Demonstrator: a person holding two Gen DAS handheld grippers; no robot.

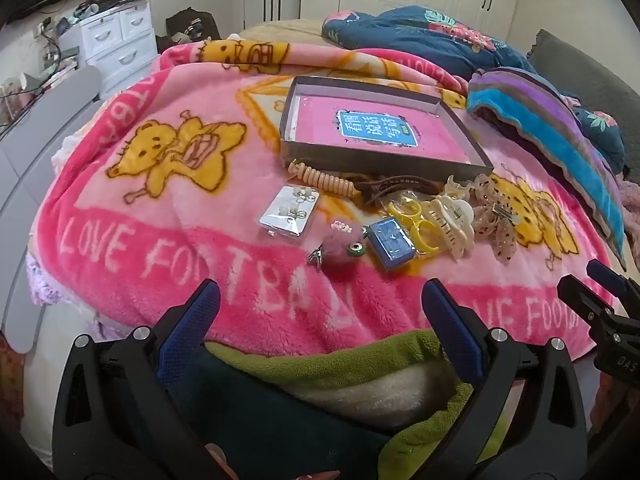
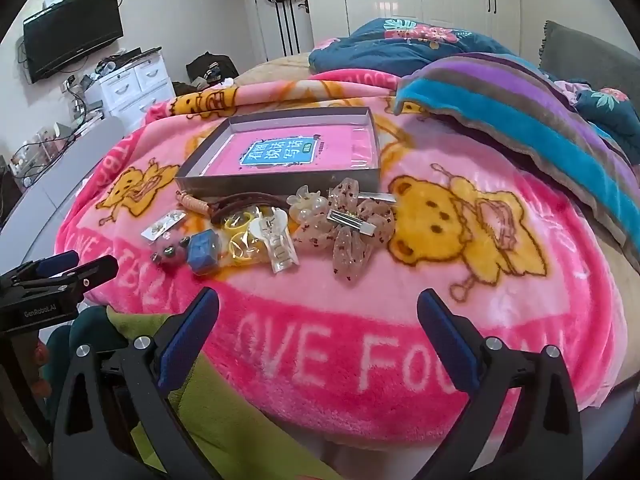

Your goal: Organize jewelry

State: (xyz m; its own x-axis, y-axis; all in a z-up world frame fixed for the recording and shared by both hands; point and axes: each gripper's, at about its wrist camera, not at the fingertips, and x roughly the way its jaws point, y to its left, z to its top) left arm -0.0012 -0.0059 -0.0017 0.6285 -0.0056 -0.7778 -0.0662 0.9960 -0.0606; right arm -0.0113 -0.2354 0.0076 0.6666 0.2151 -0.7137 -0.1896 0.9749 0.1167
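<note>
**Ana:** Both grippers are hanging at the near edge of the bed, over the green cloth [image 1: 320, 356]. The left gripper [image 1: 320, 300] is standing with its tongs spread wide and nothing between them; the right gripper [image 2: 318, 304] is doing the same. Neither is touching anything.

**Ben:** And the jewelry?

**Ana:** It is lying in a loose heap on the pink fleece blanket [image 2: 400, 300], just in front of the shallow grey box [image 2: 276, 178], which is sitting farther back. From left to right: a clear earring pack [image 1: 289, 210], a fuzzy pink clip [image 1: 340, 242], a small blue box [image 1: 390, 246], yellow rings in a bag [image 1: 416, 224], a cream claw clip [image 1: 454, 220] and a speckled bow clip [image 2: 348, 228]. A coiled peach hair tie [image 1: 320, 178] and a brown hair band [image 2: 248, 200] are lying against the box wall.

**Ben:** What could be going wrong from here?

**Ana:** I judge the pieces are crowding and overlapping, so wide tongs may be catching two at once or dragging the bag along. The fleece is soft, so pads pressing down may be pinching pile instead, and the flat earring pack may be slipping.

**Ben:** Any writing?

**Ana:** The blanket is reading "LOVE FOOTBA…", partly cut off. The left gripper's body, in the right wrist view, is reading "GenRobot.AI". Inside the box a blue label [image 1: 376, 132] is carrying Chinese characters, seemingly 看图说话写话.
</note>
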